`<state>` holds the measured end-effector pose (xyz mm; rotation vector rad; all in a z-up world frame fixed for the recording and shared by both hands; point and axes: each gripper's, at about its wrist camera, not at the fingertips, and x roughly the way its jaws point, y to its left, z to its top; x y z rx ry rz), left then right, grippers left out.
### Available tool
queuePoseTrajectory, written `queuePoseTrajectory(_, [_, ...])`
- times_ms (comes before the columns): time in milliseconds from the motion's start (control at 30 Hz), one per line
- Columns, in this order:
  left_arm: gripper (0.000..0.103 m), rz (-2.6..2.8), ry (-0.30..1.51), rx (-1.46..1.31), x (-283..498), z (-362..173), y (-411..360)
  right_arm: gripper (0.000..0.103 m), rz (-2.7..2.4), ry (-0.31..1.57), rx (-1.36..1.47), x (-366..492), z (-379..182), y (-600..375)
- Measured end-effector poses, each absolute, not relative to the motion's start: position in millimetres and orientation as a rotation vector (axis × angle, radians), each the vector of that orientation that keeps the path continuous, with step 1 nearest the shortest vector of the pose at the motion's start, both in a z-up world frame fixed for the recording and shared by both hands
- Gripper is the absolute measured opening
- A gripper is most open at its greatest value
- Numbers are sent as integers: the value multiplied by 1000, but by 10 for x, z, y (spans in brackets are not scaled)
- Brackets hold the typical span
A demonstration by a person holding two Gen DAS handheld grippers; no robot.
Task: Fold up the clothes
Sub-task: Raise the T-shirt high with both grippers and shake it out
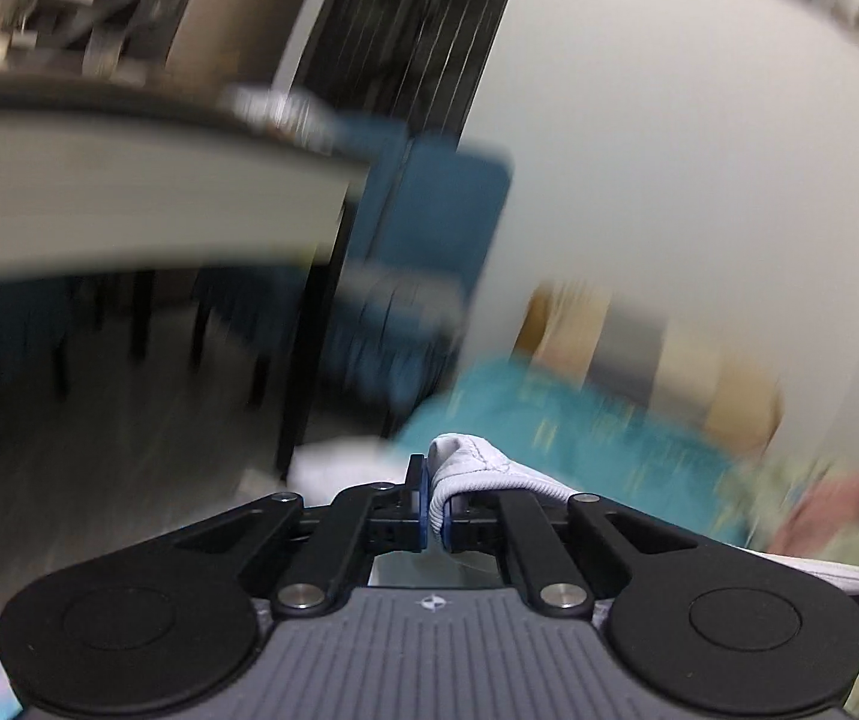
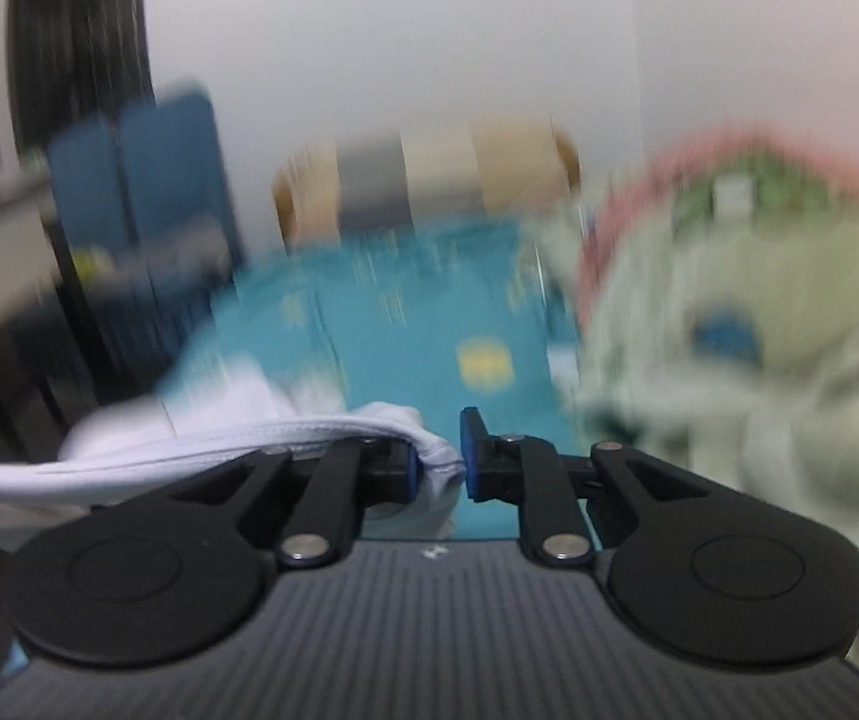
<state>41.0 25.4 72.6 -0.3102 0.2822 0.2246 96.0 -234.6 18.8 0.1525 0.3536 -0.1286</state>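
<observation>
A white garment with a stitched hem (image 1: 477,468) is pinched between my left gripper (image 1: 436,510), whose jaws are shut on the fabric. The cloth runs off to the right over the right finger. In the right wrist view my right gripper (image 2: 442,459) is shut on the same white garment (image 2: 201,450), which stretches off to the left edge. Both grippers hold it lifted above a teal sheet with yellow marks (image 2: 429,324). Both views are blurred by motion.
A pale green and pink pile of clothes (image 2: 759,300) lies to the right on the teal sheet (image 1: 579,420). A white desk (image 1: 129,192) and blue chair (image 1: 447,222) stand to the left. A wooden headboard (image 2: 423,174) meets the white wall behind.
</observation>
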Motion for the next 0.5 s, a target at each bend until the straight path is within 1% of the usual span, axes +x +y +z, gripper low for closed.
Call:
queuePoseTrajectory(67, [4,197,202,-321,377,1107,300,15,-118,256,149,905,669,-2291])
queuePoseTrajectory(233, [4,146,18,-316,76,2402,471,15,-62,46,133,522,1970,-2158])
queuePoseTrajectory(367, [4,101,-101,-280,-326,3339,529,15,-22,-65,130,-5,2817,-2141])
queuePoseTrajectory(500, [5,56,-185,-262,-823,4046,541,15,10,-160,115,-574,3557,-2111])
